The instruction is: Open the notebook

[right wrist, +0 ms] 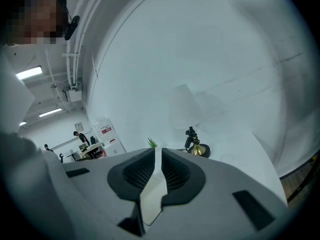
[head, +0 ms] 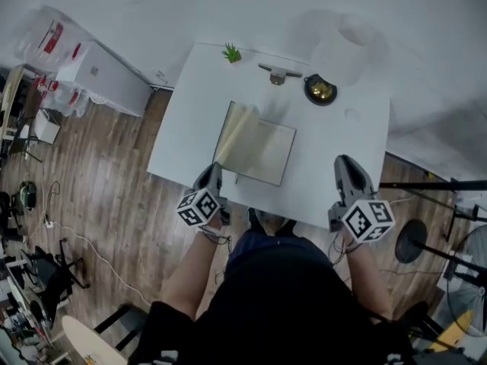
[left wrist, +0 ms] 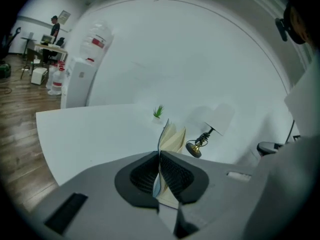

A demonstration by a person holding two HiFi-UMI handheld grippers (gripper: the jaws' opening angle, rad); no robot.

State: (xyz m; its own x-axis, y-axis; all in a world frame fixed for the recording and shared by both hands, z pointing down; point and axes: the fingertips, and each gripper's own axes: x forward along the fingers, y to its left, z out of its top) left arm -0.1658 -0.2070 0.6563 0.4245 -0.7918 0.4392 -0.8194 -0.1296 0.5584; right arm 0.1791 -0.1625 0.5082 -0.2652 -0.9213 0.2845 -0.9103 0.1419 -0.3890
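Observation:
The notebook (head: pixel 262 150) lies on the white table (head: pixel 190 112), its cream pages showing and its left leaves raised. My left gripper (head: pixel 215 169) is at the notebook's near left corner. In the left gripper view the left gripper (left wrist: pixel 160 156) is shut on the thin cover, whose edge rises straight out of the jaws with the notebook's pages (left wrist: pixel 175 138) fanned beside it. My right gripper (head: pixel 344 160) hovers over bare table to the right of the notebook. In the right gripper view the right gripper (right wrist: pixel 159 156) shows a narrow slit between its jaws with nothing in it.
A desk lamp with a brass base (head: pixel 320 90) and a small green plant (head: pixel 231 52) stand at the table's far edge. A white cabinet (head: pixel 99 71) stands at left on the wooden floor, with cables. A black stand (head: pixel 415 238) is at right.

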